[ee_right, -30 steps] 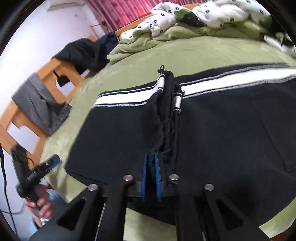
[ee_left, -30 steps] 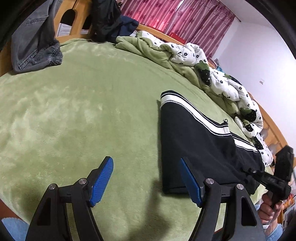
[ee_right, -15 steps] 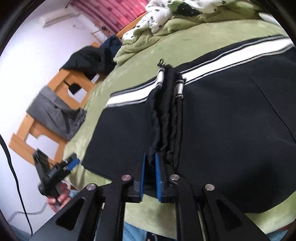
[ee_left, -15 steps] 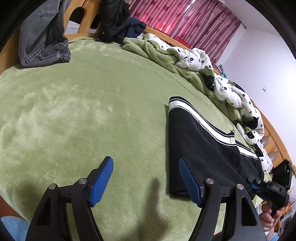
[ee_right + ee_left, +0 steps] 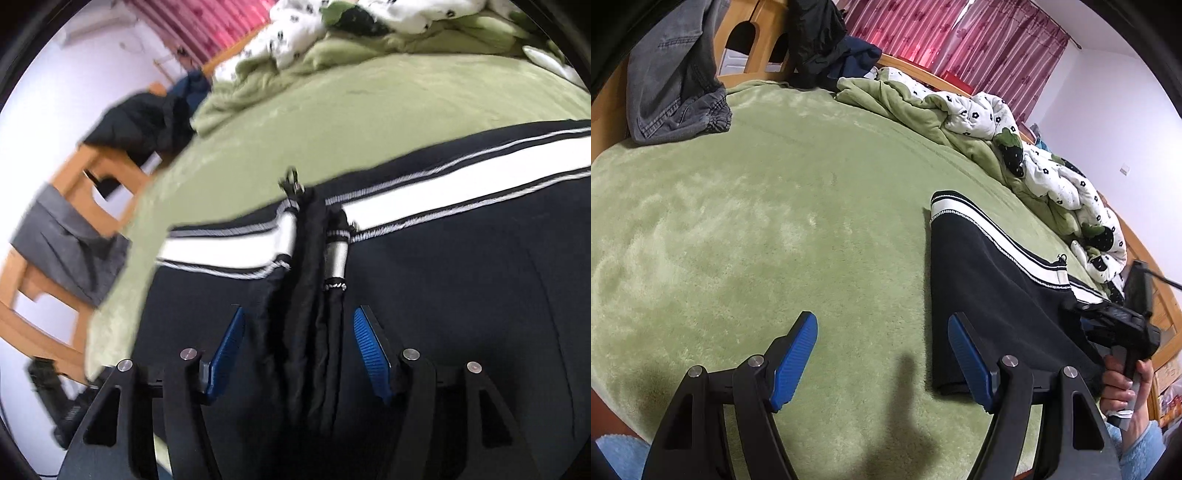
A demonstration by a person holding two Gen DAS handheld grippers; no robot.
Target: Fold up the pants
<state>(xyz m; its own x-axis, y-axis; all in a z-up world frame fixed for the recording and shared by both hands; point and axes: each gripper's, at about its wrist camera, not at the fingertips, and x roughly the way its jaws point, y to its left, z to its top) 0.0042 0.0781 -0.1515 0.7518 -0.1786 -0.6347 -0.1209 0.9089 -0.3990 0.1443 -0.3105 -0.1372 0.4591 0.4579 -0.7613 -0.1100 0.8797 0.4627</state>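
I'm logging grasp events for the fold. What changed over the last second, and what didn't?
The right claw opened: a second ago it was shut on the bunched ridge of the black pants; now its blue pads stand apart with the ridge loose between them. The left claw stayed open over the green blanket, holding nothing, and the pants stayed flat on the bed.

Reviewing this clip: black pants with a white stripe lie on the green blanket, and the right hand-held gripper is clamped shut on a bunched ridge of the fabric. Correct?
Not quite. The right wrist view shows the right hand-held gripper open, its blue pads standing either side of the bunched ridge without pinching it. The rest holds: the black pants with a white stripe lie on the green blanket.
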